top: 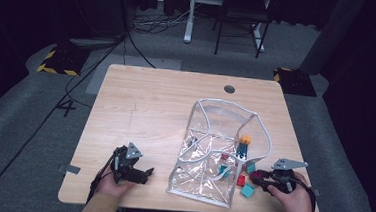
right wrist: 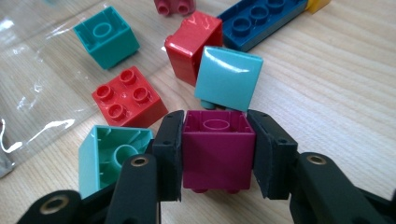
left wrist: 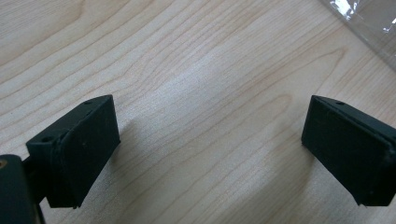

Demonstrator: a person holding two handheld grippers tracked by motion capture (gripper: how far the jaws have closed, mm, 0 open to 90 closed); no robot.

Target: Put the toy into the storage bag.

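The magenta brick [right wrist: 218, 151] sits on the counter [right wrist: 336, 79] at its near right edge, hollow side up, clamped between the pads of the right hand-held gripper [right wrist: 217, 156]. A light teal brick [right wrist: 229, 78] leans just behind it and a mint brick [right wrist: 109, 161] lies just beside the left jaw, so either could be dragged or toppled on the lift. The clear bag [top: 213, 153] is limp, so a drop could miss its mouth, while the left hand-held gripper [left wrist: 210, 140] is held wide open and empty over bare wood.

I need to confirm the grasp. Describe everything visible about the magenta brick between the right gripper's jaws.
The magenta brick is a glossy square plastic piece, lying tipped so its hollow underside with a round inner tube faces up and away, studs at the bottom. The right gripper clamps its two sides. A light blue brick leans just behind it on the wooden table.
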